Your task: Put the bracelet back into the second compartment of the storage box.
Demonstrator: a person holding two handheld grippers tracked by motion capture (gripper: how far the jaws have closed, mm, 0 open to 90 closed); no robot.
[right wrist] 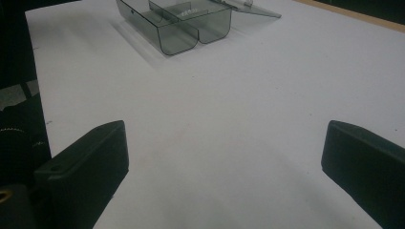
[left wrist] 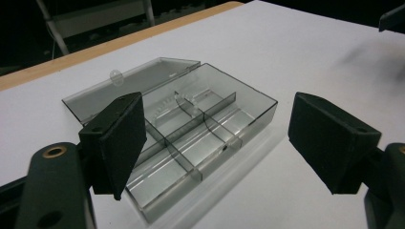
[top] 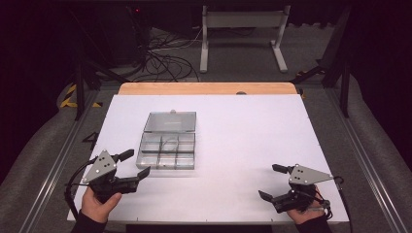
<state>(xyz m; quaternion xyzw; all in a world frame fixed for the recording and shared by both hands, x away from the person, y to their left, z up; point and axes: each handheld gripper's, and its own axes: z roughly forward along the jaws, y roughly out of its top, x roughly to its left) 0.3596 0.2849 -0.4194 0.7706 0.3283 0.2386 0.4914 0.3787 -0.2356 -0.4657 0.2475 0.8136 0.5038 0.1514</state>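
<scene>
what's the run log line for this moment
left gripper: open, near box | right gripper: open, empty | compartment box: lid open

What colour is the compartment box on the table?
Clear smoky grey plastic, box and open lid alike. It shows best in the left gripper view.

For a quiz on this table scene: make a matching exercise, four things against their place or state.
Things:
1. clear box
2. lid
3. left gripper
4. right gripper

Descriptions:
A. open, far from the box at the table's near right
B. folded back flat on the table
C. open, right beside the box
D. split into compartments by dividers

Pairs: 1-D, 2-B, 3-C, 4-A
</scene>
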